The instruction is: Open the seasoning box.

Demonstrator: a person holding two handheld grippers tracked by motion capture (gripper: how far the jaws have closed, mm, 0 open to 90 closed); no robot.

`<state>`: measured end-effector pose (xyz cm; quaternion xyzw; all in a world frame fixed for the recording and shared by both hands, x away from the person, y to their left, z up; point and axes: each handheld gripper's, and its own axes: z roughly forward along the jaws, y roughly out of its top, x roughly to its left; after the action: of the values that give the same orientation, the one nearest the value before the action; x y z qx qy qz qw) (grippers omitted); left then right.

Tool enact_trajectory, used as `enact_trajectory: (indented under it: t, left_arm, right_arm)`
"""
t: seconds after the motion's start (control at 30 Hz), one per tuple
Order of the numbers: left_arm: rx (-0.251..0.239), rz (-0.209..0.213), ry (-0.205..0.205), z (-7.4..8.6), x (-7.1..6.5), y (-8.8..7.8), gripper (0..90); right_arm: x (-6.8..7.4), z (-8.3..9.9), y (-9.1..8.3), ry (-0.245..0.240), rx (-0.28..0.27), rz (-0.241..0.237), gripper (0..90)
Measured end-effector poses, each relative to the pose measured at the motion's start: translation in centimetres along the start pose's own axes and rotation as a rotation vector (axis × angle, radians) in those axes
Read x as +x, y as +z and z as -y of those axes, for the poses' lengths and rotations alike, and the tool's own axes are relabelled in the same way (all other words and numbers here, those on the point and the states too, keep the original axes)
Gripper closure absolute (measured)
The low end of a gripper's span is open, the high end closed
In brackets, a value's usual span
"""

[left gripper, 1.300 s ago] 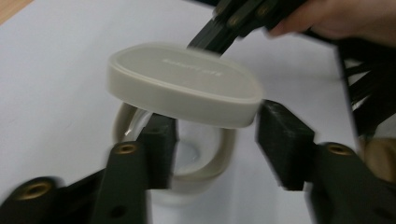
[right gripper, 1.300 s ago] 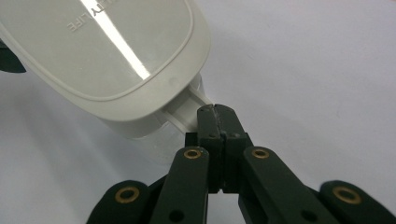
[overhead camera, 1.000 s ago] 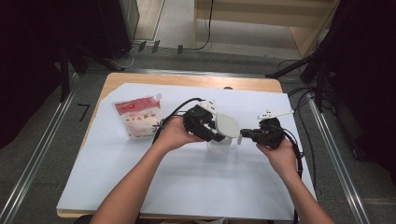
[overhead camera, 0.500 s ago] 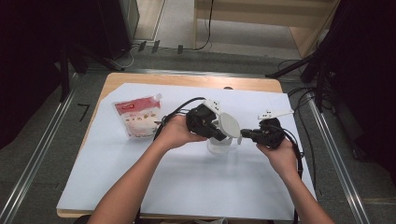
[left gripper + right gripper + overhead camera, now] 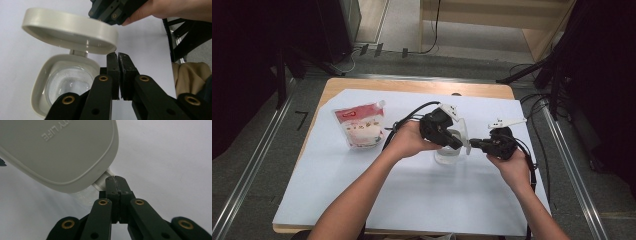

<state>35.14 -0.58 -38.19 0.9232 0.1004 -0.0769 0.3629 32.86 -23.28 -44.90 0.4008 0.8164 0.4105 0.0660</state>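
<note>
A clear container (image 5: 447,156) with a cream rim stands mid-table, and its hinged cream lid (image 5: 463,134) is tilted up. In the left gripper view the container (image 5: 63,86) lies open with white grains inside, under the raised lid (image 5: 67,30). My left gripper (image 5: 457,145) (image 5: 118,56) is shut, empty, at the container's rim. My right gripper (image 5: 474,143) (image 5: 115,180) is shut too, its tips against the back of the lid (image 5: 57,152) by the hinge (image 5: 101,183). The right gripper (image 5: 113,10) also touches the lid's far edge in the left gripper view.
A red and white pouch (image 5: 360,126) lies flat at the left of the white table cover (image 5: 412,200). Black cables trail from both grippers. Metal rails and dark stands flank the table; a beige cloth (image 5: 190,75) shows off its edge.
The lid has swung further up from the container. Both hands have stayed close together over the container, shifting only slightly.
</note>
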Motion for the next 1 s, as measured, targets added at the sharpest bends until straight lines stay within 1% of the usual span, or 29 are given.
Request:
enact_trajectory:
  t: [0.03,0.13,0.17,0.27,0.33,0.43,0.5,0.6,0.67,0.73,0.83,0.9,0.97,1.0]
  left_arm:
    - [0.006,0.000,0.007,-0.2,0.0,0.1,88.4]
    - [0.007,0.002,0.009,-0.6,-0.1,0.5,88.4]
    - [0.007,0.003,0.002,-0.7,-0.1,0.5,88.2]
    - [0.016,0.005,0.005,-0.7,-0.1,0.7,86.7]
    - [0.018,0.008,-0.008,-0.6,-0.1,0.7,84.2]
    - [0.009,0.008,-0.023,-0.5,0.1,0.2,77.2]
    - [-0.007,-0.013,-0.028,-0.3,0.1,-0.1,69.9]
    - [-0.037,0.000,-0.061,-0.1,0.3,-0.7,59.3]
    - [-0.050,0.007,-0.066,0.1,0.3,-1.0,54.9]
    - [-0.054,-0.004,-0.090,0.3,0.4,-1.3,48.2]
    - [-0.059,-0.007,-0.110,0.8,0.6,-1.7,45.2]
    - [-0.060,-0.017,-0.107,1.3,0.6,-2.0,43.3]
    - [-0.070,-0.031,-0.107,1.7,0.6,-2.2,41.5]
    - [-0.072,-0.035,-0.109,1.9,0.6,-2.3,40.7]
  right_arm:
    - [0.0,0.0,0.0,0.002,0.000,-0.001,90.0]
    - [0.0,0.0,0.0,0.001,-0.002,-0.001,90.0]
    - [0.0,0.0,0.0,0.000,-0.002,0.001,90.0]
    - [-0.1,0.1,0.0,-0.002,-0.002,-0.001,90.0]
    - [-0.1,0.1,0.0,0.000,-0.004,-0.004,90.0]
    - [-0.1,0.1,0.0,0.002,-0.007,-0.006,90.0]
    - [-0.1,0.1,-0.1,0.009,-0.013,-0.012,90.0]
    - [-0.1,0.1,-0.3,-0.002,-0.021,-0.007,89.1]
    - [0.0,0.2,-0.4,-0.001,-0.022,-0.011,88.3]
    - [0.0,0.2,-0.5,-0.001,-0.027,-0.011,86.5]
    - [0.0,0.4,-0.7,-0.002,-0.032,-0.015,83.1]
    - [-0.1,0.5,-0.9,-0.002,-0.039,-0.026,80.6]
    - [-0.1,0.7,-1.1,0.007,-0.051,-0.025,77.6]
    - [-0.2,0.8,-1.2,0.013,-0.055,-0.034,75.5]
